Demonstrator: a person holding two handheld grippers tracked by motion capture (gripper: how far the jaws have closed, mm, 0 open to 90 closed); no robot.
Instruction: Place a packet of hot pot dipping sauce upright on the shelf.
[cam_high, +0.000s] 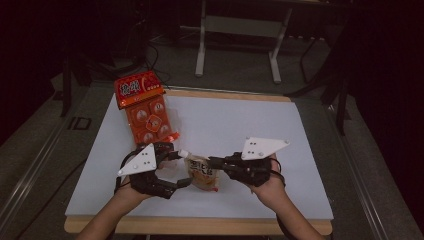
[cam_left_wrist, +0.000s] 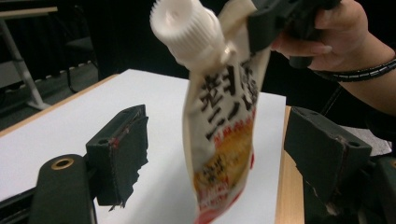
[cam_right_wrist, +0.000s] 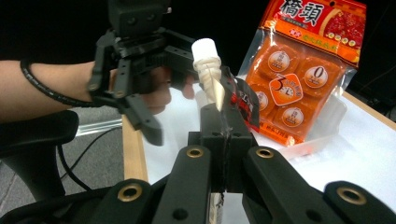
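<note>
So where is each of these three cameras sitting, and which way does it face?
High view: above the table, looking forward and down; forearms, both hands.
Left gripper view: on the left gripper, looking past its open jaws at the spouted pouch; the other hand.
Right gripper view: on the right gripper, shut on the pouch; left forearm.
All three share the pouch.

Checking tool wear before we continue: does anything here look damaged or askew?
Yes. The padding on the left tongs is torn and frayed at one pad. The spouted pouch hangs tilted from the right tongs.
</note>
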